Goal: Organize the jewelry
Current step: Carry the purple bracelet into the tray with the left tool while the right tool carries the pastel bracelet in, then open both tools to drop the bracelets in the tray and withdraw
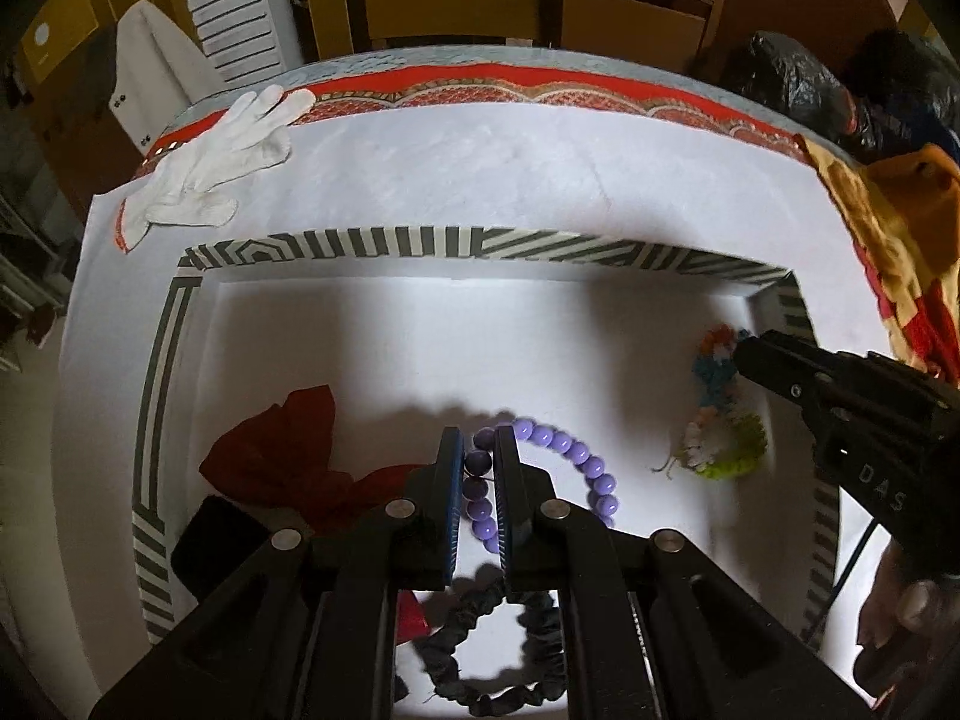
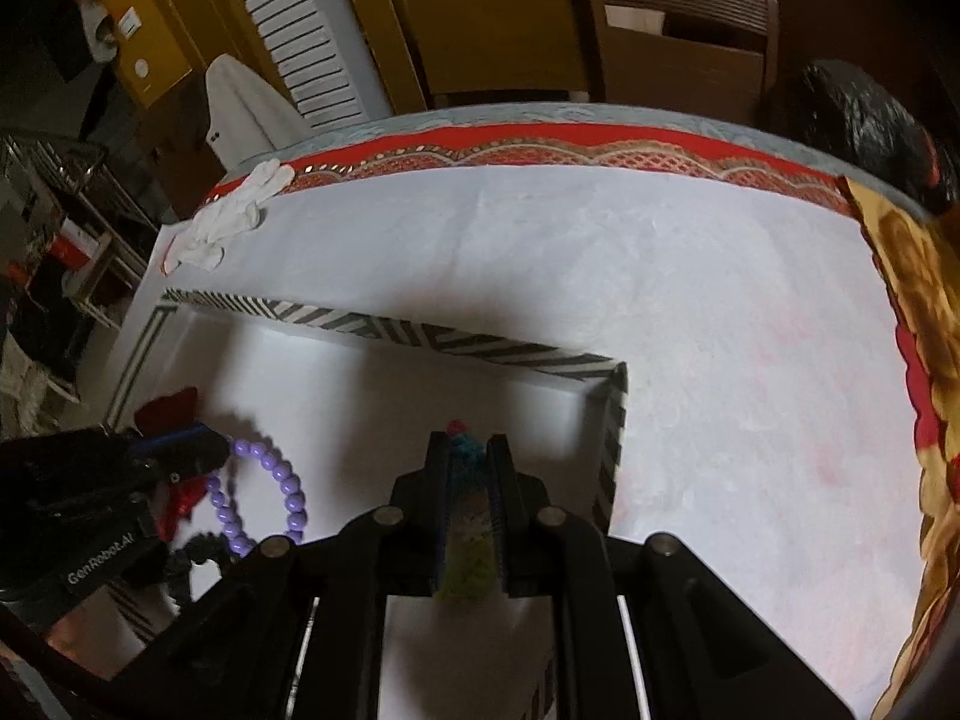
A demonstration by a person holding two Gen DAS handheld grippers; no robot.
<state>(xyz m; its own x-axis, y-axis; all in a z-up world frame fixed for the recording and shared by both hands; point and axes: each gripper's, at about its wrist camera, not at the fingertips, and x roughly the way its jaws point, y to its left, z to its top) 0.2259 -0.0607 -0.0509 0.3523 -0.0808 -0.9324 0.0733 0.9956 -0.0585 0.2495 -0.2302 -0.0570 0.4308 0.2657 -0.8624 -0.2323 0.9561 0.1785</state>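
A: What's the biggest thing in front of you?

B: The table, spread with a white cloth. On it sits your tray with the grey-and-white striped rim, and all the jewelry lies inside that tray.

A: And your left gripper?

B: Its jaws are closed on the purple bead bracelet; the beads run between the fingers, and the loop curves out to the right over the tray floor. A red cloth piece lies just left of it, and a dark fabric-covered band rests nearer you, under the fingers.

A: Your right gripper?

B: Clamped on the multicoloured fuzzy bracelet near the tray's right wall, with its teal end poking past the fingertips.

A: Anything smaller?

B: A white glove lies at the table's far left corner.
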